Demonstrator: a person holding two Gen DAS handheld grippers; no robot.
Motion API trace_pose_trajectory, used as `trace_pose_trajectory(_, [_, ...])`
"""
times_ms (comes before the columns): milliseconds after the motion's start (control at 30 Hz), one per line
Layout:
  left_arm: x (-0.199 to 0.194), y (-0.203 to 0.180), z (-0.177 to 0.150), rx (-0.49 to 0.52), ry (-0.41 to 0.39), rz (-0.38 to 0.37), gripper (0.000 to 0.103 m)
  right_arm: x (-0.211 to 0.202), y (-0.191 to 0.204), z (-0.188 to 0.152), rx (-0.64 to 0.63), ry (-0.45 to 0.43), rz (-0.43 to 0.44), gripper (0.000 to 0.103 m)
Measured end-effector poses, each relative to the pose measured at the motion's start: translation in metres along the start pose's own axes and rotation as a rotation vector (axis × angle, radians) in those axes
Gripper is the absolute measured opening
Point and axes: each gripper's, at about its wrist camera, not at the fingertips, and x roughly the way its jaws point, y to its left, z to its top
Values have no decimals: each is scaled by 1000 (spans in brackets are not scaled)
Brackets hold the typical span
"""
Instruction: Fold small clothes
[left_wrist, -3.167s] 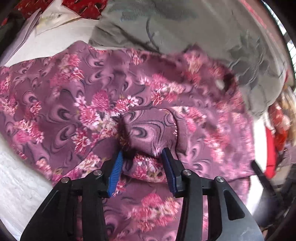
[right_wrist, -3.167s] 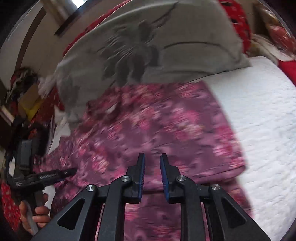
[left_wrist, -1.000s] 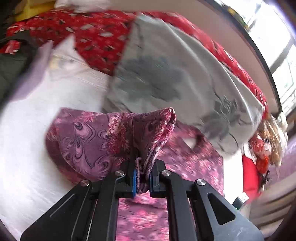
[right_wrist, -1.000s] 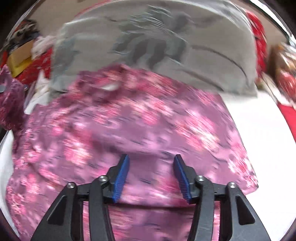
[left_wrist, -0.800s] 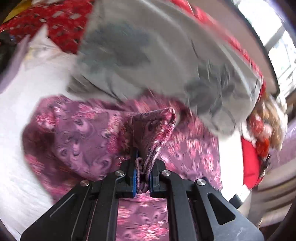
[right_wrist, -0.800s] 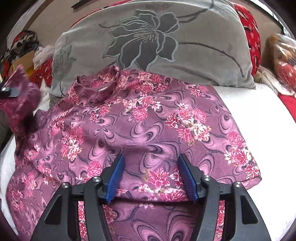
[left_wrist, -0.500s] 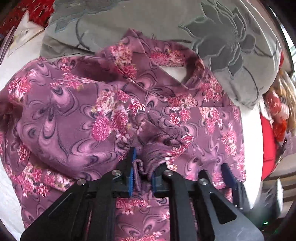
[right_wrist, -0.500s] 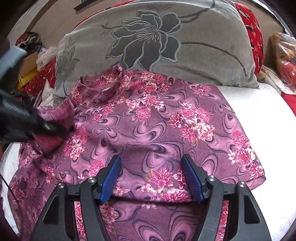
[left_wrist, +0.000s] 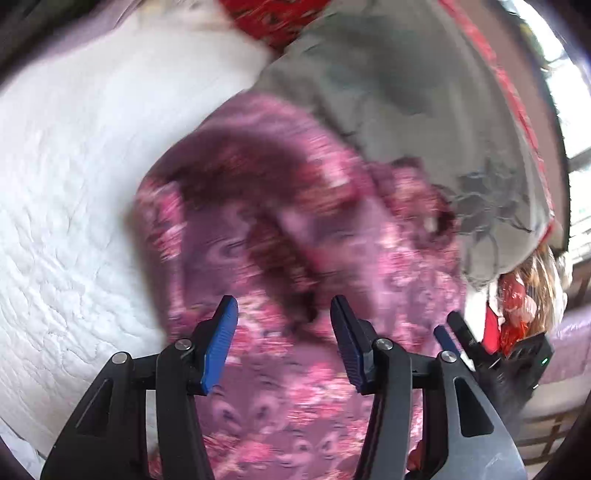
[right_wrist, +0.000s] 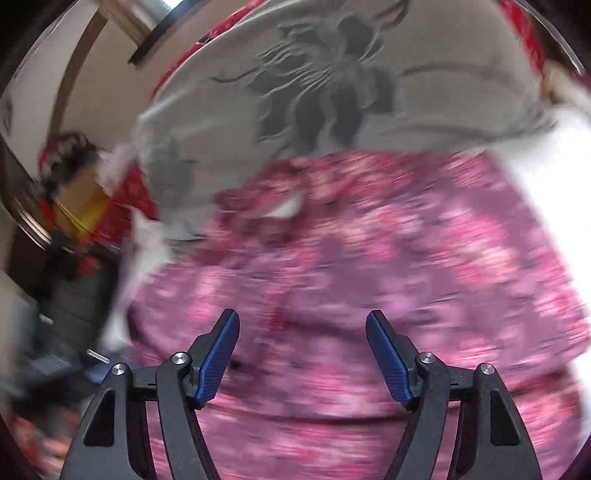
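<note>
A purple garment with pink flowers lies on a white quilted bed, its left sleeve folded over the body. My left gripper is open and empty just above the folded part. The garment fills the right wrist view, its neck opening at the far side. My right gripper is open and empty above the garment's lower half. The right gripper's fingers also show in the left wrist view at the right. Both views are motion-blurred.
A grey pillow with a dark flower print lies behind the garment, also in the left wrist view. The white quilt spreads to the left. Red patterned bedding and clutter sit at the far edges.
My left gripper carried the sleeve over the garment's body, then opened and let it go, and has drawn back. My right gripper stayed open over the garment and has shifted.
</note>
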Motion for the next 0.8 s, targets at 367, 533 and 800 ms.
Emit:
trace_pose_trajectory(367, [6,23,-4,-18,13,-60,50,-1,59,7,-143,-5,68,7])
trace_pose_trajectory(533, [-2,39,-5,-36,17,-76,50,-58,34,40,-117,-154,40,7])
trace_pose_trajectory(800, [-7,42,-12,-31,30,-79,50,-72,-67,51,75,-153,-155,5])
